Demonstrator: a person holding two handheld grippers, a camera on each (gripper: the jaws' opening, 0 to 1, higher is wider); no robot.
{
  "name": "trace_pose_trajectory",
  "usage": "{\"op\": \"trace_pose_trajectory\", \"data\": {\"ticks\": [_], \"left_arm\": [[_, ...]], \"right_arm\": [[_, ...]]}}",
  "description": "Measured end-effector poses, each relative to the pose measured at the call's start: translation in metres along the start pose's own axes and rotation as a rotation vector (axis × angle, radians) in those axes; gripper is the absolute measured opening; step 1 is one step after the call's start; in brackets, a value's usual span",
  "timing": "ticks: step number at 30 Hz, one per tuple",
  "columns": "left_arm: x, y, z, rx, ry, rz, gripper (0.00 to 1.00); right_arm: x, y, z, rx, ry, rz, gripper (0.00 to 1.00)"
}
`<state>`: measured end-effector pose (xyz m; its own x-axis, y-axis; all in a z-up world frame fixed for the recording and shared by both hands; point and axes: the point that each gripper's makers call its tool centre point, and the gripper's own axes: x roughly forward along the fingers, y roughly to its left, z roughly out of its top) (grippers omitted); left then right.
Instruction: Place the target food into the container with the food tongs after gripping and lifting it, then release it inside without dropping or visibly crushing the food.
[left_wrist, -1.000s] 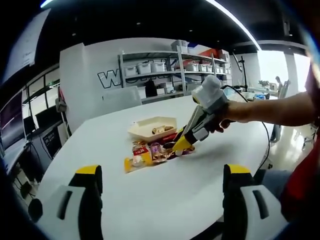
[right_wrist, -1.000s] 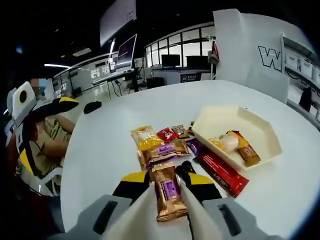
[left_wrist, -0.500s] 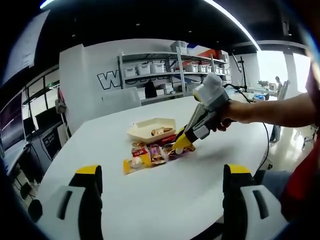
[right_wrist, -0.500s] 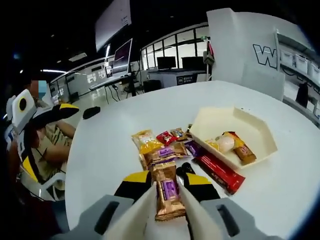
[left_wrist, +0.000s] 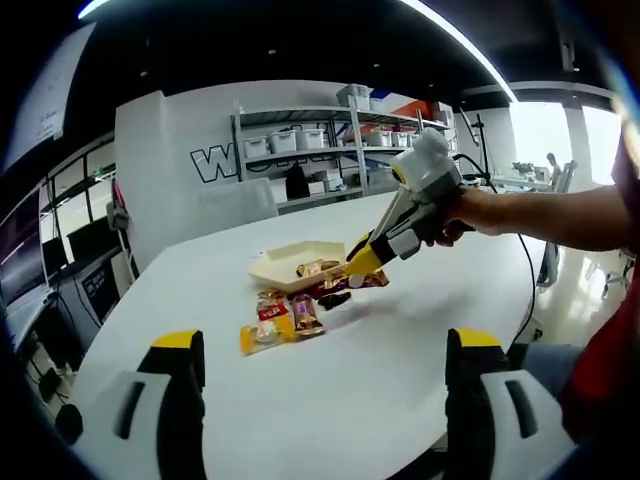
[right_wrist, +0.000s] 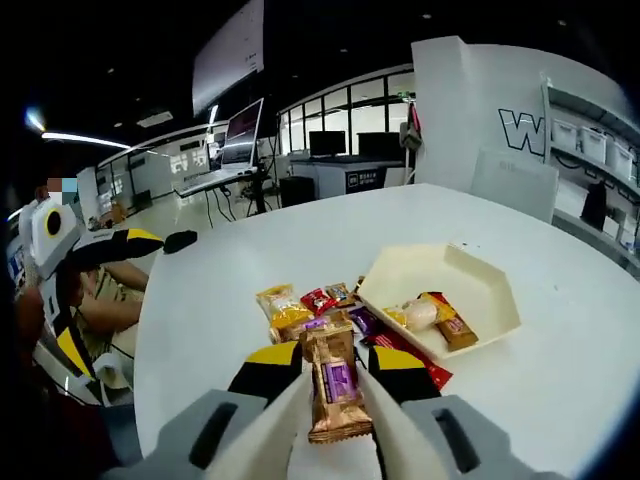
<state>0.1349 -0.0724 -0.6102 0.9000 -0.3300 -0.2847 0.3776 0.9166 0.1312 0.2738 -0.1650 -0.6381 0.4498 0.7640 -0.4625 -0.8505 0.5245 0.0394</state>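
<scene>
Right tongs (right_wrist: 335, 385): pinching a copper-brown foil snack bar with purple label (right_wrist: 333, 388), print unreadable, lifted above the white worktop (right_wrist: 200, 300). Beyond the tongs: beige hexagonal paper tray (right_wrist: 480, 300). Left tongs (left_wrist: 320, 400): spread, empty. Wall lettering: "W".

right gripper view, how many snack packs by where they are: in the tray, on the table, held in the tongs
In the tray: 2, a pale pack and an orange-brown pack
On the table: 5, yellow, small red, small brown, purple, long red
In the tongs of the right hand-held gripper: 1, a gold bar
Total: 8
</scene>
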Motion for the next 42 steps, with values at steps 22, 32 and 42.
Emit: {"op": "trace_pose_trajectory", "data": {"ticks": [22,32,42], "left_arm": [[0.002,0.001,-0.004,0.0,0.006,-0.006,0.98],[0.002,0.002,-0.005,-0.003,0.008,-0.005,0.98],[0.002,0.005,-0.002,-0.001,0.006,0.002,0.98]], "right_arm": [[-0.004,-0.02,0.017,0.026,-0.049,-0.044,0.2],[0.001,-0.018,0.004,0.039,-0.02,-0.029,0.22],[0.014,-0.016,-0.016,0.024,0.025,-0.03,0.23]]}}
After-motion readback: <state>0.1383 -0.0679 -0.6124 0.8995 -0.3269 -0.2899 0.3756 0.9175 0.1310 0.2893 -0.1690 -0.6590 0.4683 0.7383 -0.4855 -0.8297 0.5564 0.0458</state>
